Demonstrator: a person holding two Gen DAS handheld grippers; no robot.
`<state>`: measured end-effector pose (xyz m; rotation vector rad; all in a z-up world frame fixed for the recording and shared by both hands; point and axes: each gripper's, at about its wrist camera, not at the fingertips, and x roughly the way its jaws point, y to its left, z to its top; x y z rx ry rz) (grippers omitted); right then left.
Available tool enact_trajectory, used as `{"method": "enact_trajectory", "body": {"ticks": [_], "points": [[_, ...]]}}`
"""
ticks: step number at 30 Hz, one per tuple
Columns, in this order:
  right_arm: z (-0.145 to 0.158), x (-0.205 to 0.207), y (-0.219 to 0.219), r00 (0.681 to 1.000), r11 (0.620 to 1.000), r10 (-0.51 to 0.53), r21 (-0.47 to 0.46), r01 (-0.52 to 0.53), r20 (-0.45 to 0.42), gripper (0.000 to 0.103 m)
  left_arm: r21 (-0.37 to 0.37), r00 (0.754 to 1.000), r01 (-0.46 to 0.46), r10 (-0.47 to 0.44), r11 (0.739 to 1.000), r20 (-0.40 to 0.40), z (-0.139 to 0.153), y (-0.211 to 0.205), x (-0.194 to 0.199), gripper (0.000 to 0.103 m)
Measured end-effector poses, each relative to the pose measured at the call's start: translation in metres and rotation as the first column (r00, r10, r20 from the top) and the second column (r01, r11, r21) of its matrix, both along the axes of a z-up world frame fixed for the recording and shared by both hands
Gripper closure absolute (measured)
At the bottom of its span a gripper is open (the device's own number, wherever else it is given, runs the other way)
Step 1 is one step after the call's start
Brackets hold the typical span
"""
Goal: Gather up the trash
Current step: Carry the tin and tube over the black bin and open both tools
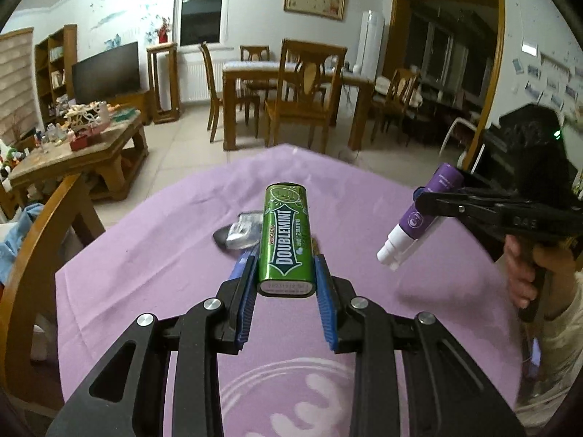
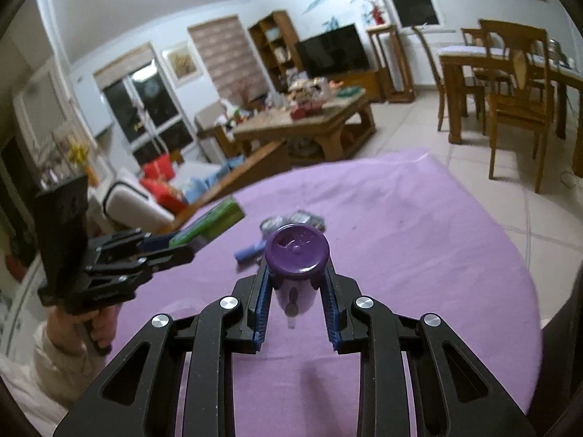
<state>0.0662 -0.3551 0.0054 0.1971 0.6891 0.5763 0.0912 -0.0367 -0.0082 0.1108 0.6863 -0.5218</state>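
My left gripper (image 1: 286, 266) is shut on a green Doublemint gum tin (image 1: 286, 240), held lengthwise above the purple tablecloth (image 1: 182, 255). My right gripper (image 2: 296, 276) is shut on a purple tube with a white cap (image 2: 296, 255), lifted off the cloth; in the left wrist view the same purple tube (image 1: 415, 218) hangs cap-down in the right gripper (image 1: 424, 202). In the right wrist view the left gripper (image 2: 182, 249) carries the green tin (image 2: 211, 222) at the left. On the cloth lie a crumpled silver wrapper (image 1: 240, 235), (image 2: 291, 220) and a small blue tube (image 2: 247, 253).
A wooden chair arm (image 1: 43, 240) stands at the table's left edge. Beyond the table are a cluttered coffee table (image 1: 76, 145), a dining table with chairs (image 1: 291, 87) and a TV (image 1: 105, 73). A person's hand (image 1: 524, 269) grips the right handle.
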Motion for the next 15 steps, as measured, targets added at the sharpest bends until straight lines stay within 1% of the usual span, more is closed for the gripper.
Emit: {"method": "enact_trajectory", "body": {"ticks": [5, 8, 12, 15], "points": [[0.022, -0.023, -0.055, 0.995, 0.995, -0.082, 0.062, 0.079, 0.05, 0.077, -0.034, 0.998, 0.047, -0.046, 0.998, 0.039, 0.019, -0.029, -0.007, 0.073], [0.031, -0.035, -0.092, 0.988, 0.987, -0.139, 0.096, 0.132, 0.07, 0.077, -0.069, 0.994, 0.1, -0.096, 0.993, 0.048, 0.028, -0.057, -0.01, 0.073], [0.04, -0.057, -0.152, 0.965, 0.963, -0.245, 0.136, 0.231, 0.095, 0.077, -0.094, 0.985, 0.168, -0.163, 0.981, 0.062, 0.031, -0.097, -0.012, 0.073], [0.042, -0.075, -0.195, 0.941, 0.94, -0.321, 0.157, 0.302, 0.108, 0.077, -0.123, 0.972, 0.233, -0.227, 0.965, 0.059, 0.031, -0.135, -0.012, 0.073]]}}
